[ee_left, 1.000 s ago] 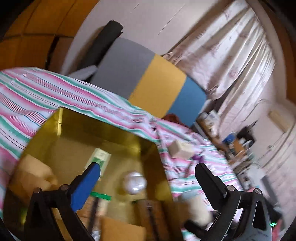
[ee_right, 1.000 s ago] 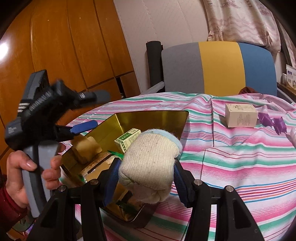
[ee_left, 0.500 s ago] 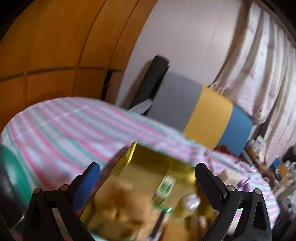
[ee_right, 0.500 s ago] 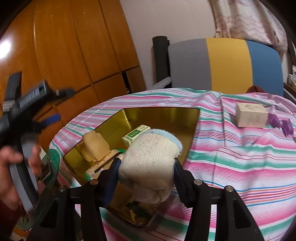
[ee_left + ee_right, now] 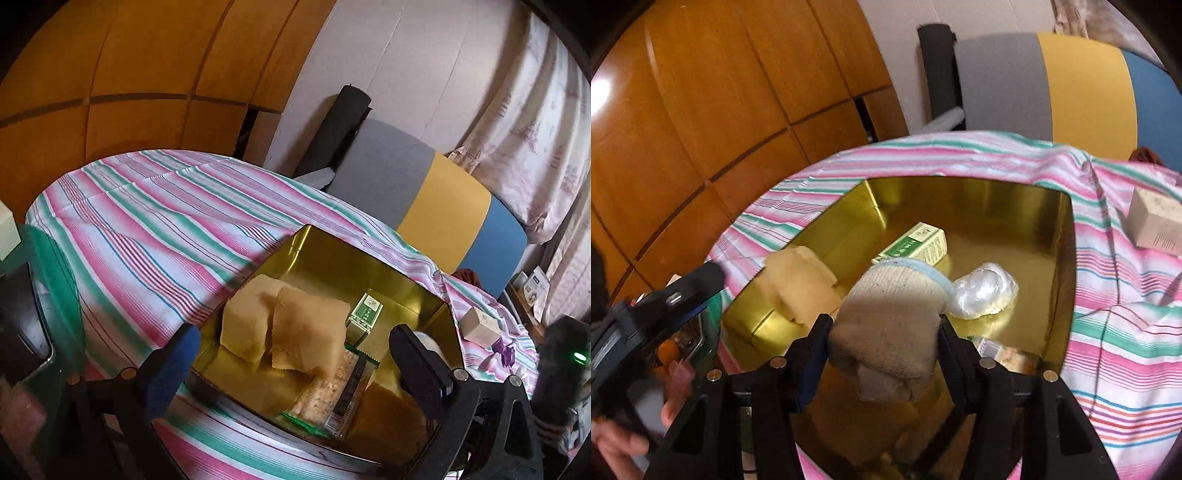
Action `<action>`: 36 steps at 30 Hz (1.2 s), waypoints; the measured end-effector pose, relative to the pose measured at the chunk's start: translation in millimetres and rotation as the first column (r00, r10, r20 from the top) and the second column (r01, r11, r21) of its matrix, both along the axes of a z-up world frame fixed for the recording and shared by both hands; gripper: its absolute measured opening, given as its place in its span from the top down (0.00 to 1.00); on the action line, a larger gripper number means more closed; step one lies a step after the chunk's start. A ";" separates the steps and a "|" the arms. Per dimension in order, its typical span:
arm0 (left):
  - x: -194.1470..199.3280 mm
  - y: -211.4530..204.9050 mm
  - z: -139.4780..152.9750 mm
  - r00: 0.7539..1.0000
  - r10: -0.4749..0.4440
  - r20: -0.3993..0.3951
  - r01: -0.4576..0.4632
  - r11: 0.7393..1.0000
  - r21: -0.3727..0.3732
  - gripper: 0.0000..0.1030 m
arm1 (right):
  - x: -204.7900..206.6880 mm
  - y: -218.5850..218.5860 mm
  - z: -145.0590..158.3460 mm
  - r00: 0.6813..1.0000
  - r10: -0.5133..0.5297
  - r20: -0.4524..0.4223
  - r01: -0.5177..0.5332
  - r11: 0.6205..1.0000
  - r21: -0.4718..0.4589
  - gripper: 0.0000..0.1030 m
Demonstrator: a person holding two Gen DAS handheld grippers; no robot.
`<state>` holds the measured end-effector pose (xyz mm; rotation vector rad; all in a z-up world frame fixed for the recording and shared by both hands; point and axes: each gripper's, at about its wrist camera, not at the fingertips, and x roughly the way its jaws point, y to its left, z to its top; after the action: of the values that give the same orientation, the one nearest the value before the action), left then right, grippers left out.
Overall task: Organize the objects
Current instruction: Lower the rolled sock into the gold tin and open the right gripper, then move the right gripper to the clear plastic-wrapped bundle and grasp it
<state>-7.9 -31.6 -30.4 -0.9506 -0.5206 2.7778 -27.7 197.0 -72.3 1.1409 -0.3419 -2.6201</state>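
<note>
- Holding a rolled sock (image 5: 886,325) in my right tool (image 5: 882,347), jaws just starting to open, over the gold tin (image 5: 1067,258) at frame centre.
- My left tool (image 5: 295,354) gapes wide, empty.
- Several items already lie in the tin; a small box (image 5: 1156,221) at far right waits on the tabletop (image 5: 1126,332).

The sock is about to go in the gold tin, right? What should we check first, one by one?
1. The rolled sock is between the right gripper pads, whose jaws are opening: ok.
2. Sock is over the gold tin, not over the striped cloth: ok.
3. Bare tin floor directly under the sock: cannot tell, the sock hides it.
4. Left gripper open and empty: ok.
5. Left gripper out of the drop path: ok, it shows at the tin's left edge in the right wrist view.
6. Green box and shiny wrapped lump lie beyond the sock: ok.
</note>
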 end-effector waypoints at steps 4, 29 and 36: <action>0.1 3.2 -2.8 1.000 -0.012 0.027 0.012 1.000 0.013 0.00 | -12.3 10.2 -1.3 0.995 -0.094 0.018 0.094 0.996 0.000 0.41; 30.7 67.8 4.4 0.966 -0.258 -0.005 0.258 0.966 -0.025 0.00 | 54.6 53.2 24.0 0.969 -0.213 -0.124 0.214 0.977 -0.010 0.33; 46.8 100.8 1.7 0.932 -0.362 0.002 0.362 0.930 -0.070 0.00 | 68.5 85.7 15.6 0.949 -0.296 -0.104 0.304 0.950 0.071 0.33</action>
<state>38.8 69.3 -28.7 -0.9359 -0.2185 2.4781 40.8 282.7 -56.7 1.0610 -0.4172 -2.9688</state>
